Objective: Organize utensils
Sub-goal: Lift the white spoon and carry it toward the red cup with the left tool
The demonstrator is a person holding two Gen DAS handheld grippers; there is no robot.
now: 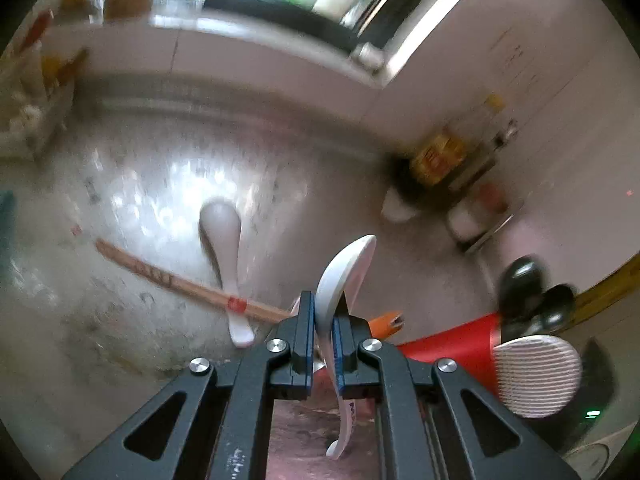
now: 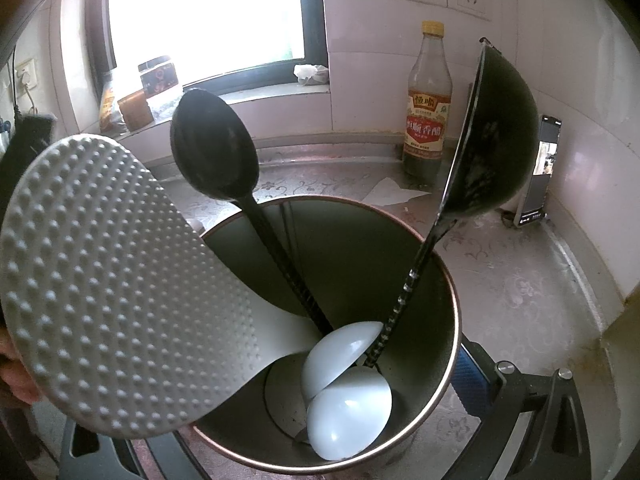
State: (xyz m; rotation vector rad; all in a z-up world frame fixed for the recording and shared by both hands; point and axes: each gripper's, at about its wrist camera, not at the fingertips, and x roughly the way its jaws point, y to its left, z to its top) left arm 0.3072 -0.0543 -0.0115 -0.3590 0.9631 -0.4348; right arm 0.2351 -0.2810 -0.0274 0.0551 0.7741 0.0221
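Daylight from window (image 2: 208,16) blows out white (right view sharp); left view motion-blurred, glare patch on countertop (image 1: 168,184); fisheye bending, dark corners both.

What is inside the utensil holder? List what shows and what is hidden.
Inside the utensil holder: a white dimpled rice paddle, a black spoon, a black ladle and two white soup spoons, bowls up. Their handle ends and most of the holder's floor are covered.
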